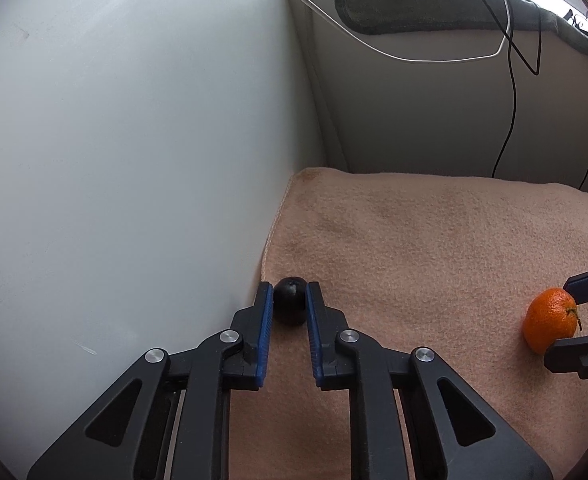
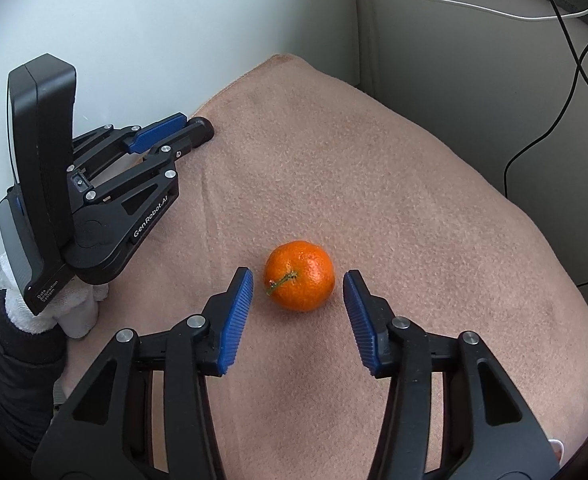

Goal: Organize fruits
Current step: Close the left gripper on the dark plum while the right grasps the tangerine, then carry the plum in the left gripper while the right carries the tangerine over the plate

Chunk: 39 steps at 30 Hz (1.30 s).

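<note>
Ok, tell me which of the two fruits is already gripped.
The small dark fruit by the white wall: the left gripper has its pads pressed on both sides. The orange mandarin sits free, with gaps to the right gripper.

The right gripper (image 2: 297, 300) stood over a tangerine (image 2: 299, 275) on the beige blanket (image 2: 413, 200), its blue pads apart from the fruit. The left gripper (image 2: 198, 128) lay near the white wall (image 2: 154, 20).
</note>
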Motion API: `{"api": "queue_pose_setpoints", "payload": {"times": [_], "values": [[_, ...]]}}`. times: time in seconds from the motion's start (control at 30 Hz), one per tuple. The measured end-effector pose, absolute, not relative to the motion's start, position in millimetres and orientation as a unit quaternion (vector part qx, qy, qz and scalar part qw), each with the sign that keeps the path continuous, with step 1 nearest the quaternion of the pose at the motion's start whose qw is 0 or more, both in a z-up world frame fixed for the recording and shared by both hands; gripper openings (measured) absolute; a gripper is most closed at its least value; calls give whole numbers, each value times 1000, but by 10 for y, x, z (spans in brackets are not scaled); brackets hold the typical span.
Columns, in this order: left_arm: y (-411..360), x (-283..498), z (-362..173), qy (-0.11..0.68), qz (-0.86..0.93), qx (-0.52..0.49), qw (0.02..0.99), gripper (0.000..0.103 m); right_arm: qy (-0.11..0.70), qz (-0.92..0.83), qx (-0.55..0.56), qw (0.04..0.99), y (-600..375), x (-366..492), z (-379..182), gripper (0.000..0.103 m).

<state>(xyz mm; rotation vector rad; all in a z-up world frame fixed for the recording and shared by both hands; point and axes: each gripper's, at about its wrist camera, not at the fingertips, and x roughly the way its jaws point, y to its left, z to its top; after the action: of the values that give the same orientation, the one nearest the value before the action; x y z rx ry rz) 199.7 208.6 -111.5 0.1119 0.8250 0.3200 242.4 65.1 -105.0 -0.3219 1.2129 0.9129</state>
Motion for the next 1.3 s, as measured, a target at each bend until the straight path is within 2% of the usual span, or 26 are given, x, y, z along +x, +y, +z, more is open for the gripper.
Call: {"api": "queue_pose_setpoints", "payload": {"times": [0.03,0.33,1.0,1.3], "values": [[2087,1981,-1104,398,154,51,903,15,550,412,-146,712,660,2433,-1073,41],[2125,1893,-1062,388,140,26,911,14,543,413,-148,716,693,2423,-1076,39],[2137,1830,-1081,388,116,7,914,13,531,418,-148,722,626,2381,-1045,38],[1990,1622,-862,364,91,-15,927,12,515,422,-127,735,438,2338,-794,38]]}}
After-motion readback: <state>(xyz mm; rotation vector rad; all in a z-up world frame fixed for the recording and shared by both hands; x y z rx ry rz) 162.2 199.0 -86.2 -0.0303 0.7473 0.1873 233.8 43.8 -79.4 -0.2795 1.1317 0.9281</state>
